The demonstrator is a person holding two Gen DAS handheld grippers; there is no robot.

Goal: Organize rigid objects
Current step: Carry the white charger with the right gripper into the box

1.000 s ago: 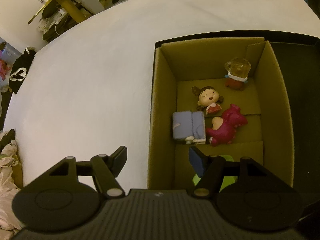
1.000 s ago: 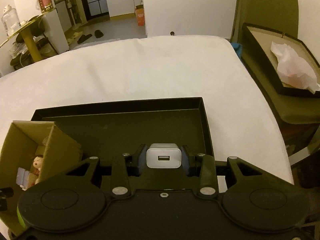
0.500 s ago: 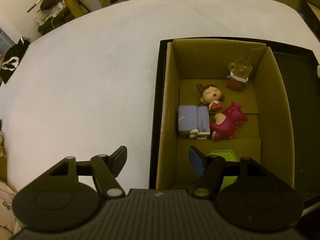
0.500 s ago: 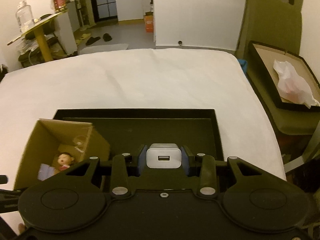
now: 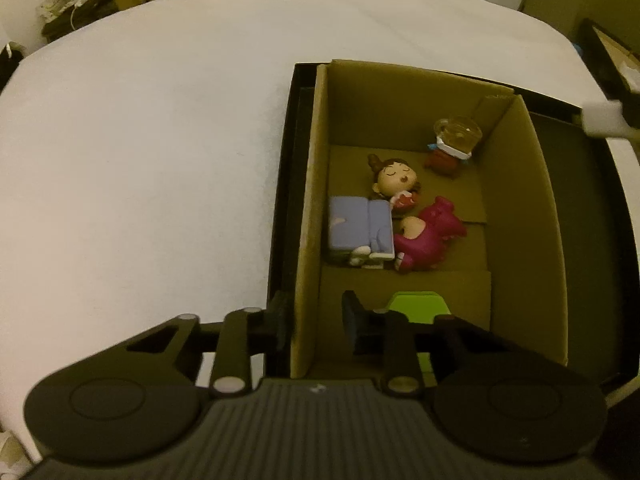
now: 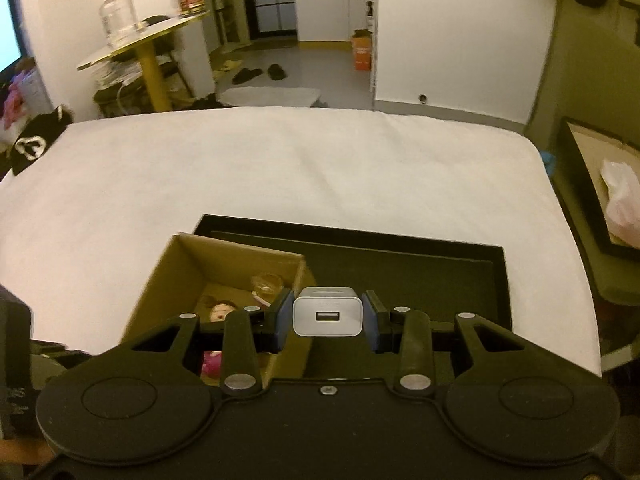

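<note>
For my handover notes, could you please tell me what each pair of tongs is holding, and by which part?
The right tongs clamp a white USB charger by its two sides. The left tongs are closing astride the cardboard box's left wall.

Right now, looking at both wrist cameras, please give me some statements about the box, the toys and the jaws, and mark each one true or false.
1. The right gripper holds a white USB charger. True.
2. The cardboard box stands inside a black tray. True.
3. The left gripper has both fingers inside the box. False: its jaws straddle the box's left wall, closing on it.
4. The pink dinosaur figure lies on the white bed sheet. False: it lies in the box.
5. The doll with closed eyes lies in the box. True.
</note>
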